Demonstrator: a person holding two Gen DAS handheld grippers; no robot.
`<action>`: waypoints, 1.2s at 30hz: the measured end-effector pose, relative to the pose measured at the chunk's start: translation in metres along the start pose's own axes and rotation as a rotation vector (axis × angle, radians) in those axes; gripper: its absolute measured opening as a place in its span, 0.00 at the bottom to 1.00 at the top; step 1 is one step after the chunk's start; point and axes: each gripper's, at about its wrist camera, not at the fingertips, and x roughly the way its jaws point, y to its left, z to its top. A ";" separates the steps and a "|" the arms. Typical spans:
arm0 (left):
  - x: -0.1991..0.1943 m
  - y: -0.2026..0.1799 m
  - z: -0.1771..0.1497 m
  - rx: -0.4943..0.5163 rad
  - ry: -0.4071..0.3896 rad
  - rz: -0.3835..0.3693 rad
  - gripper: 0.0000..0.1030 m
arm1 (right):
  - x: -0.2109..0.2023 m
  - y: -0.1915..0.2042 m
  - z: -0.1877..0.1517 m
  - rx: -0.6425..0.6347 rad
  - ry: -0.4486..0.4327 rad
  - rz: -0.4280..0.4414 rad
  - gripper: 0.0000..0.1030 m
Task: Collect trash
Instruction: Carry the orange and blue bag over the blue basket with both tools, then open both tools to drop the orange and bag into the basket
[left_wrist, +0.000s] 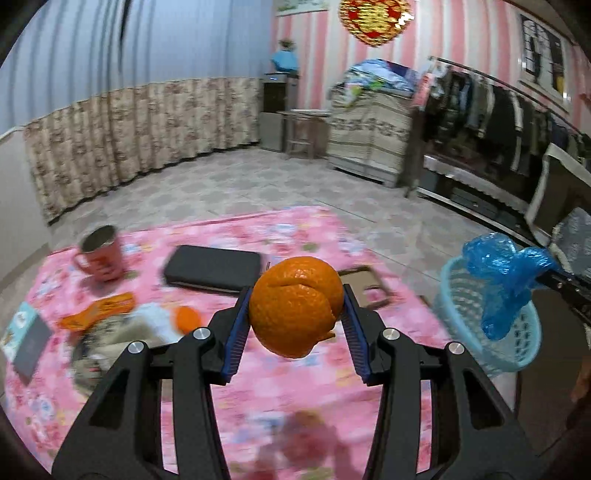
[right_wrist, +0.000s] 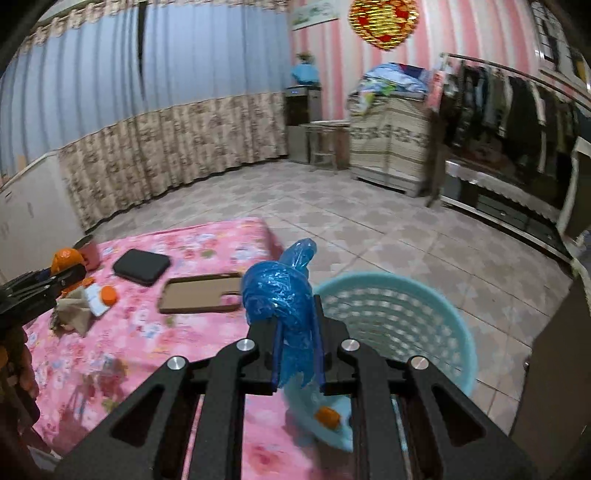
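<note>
The left tongs (left_wrist: 297, 314) are gripping a light, springy, easily torn curl of orange peel (left_wrist: 297, 306) by its sides left of the basket (right_wrist: 399, 314), while the right tongs (right_wrist: 297, 332) are pinching a soft, slippery, crumpled blue plastic bag (right_wrist: 280, 295) beside its rim.

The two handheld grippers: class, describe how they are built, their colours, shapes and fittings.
The left gripper and right gripper look alike: matte black angular linkage arms with elongated cut-out slots, round silver pivot bolts, and two straight fingers faced with ribbed blue pads. No cables, markings or sleeves are visible.
</note>
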 end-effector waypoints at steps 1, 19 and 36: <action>0.004 -0.011 0.001 0.010 0.003 -0.015 0.45 | 0.001 -0.006 -0.001 0.005 0.001 -0.009 0.14; 0.064 -0.158 0.003 0.165 0.046 -0.222 0.45 | 0.023 -0.084 -0.021 0.115 0.026 -0.118 0.14; 0.105 -0.218 0.011 0.231 0.059 -0.274 0.60 | 0.042 -0.108 -0.026 0.179 0.042 -0.129 0.14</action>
